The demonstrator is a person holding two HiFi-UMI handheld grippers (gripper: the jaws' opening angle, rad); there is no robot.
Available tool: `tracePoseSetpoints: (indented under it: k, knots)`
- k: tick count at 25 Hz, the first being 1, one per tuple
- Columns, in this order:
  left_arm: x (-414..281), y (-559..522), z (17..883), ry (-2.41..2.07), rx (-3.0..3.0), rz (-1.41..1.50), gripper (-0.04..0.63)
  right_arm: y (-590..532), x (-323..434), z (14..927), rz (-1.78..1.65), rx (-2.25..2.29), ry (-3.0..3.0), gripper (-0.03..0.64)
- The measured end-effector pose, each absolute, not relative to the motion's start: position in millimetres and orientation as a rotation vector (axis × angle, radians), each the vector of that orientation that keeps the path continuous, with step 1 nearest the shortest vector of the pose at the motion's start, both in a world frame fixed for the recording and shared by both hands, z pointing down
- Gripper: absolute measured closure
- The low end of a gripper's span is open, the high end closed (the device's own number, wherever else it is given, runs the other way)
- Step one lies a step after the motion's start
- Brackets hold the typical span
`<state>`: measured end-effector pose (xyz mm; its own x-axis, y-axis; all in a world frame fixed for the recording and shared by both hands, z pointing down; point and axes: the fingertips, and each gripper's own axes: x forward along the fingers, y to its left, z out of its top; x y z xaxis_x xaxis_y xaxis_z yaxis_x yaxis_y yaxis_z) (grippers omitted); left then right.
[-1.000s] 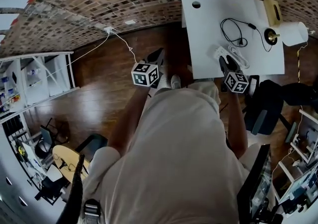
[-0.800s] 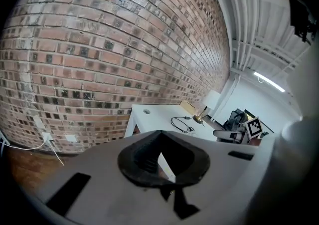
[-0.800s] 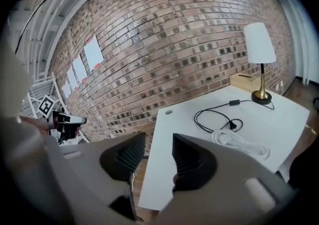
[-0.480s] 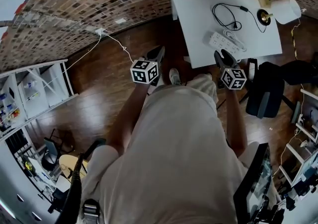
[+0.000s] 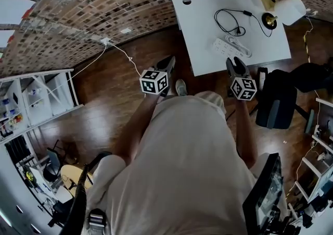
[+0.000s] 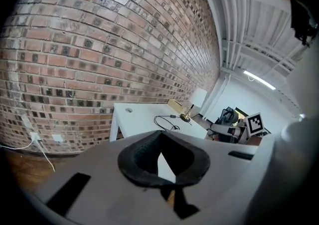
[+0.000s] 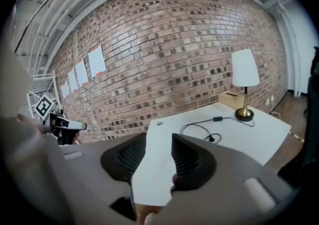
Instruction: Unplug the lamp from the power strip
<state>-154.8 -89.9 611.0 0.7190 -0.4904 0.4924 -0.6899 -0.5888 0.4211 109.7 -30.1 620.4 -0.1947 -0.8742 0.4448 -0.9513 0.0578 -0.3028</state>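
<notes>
The power strip [image 5: 225,47] lies by the tabletop's [image 5: 200,25] near edge, with the lamp [image 5: 287,10] at the far right. The left claw [image 5: 167,63] is closed and empty. The right claw [image 5: 235,62] is apart and has just been narrowing with nothing between its jaws. A one-claw pull could drag the unbraced strip and tug the lamp over.

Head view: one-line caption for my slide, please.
Left gripper and right gripper, empty with jaws just narrowing, poised before white desk bearing lamp, its looped black cord and white power strip.

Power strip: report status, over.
Left gripper shut, empty. Right gripper open, jaws just closing some, nothing between. Lamp plug looks off power strip, on table. Nothing in the way.
</notes>
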Motion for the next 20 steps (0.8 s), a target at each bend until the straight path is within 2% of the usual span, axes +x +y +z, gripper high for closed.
tracePoseSetpoints:
  k: [11,20]
  knots:
    - [-47,9,601,-0.824,2.308,0.527,0.591,37,182,608,0.765,1.802,-2.194,0.469]
    - [-17,100,611,-0.910,2.259,0.594,0.591,106,216,641,0.853,1.678,-2.247,0.469]
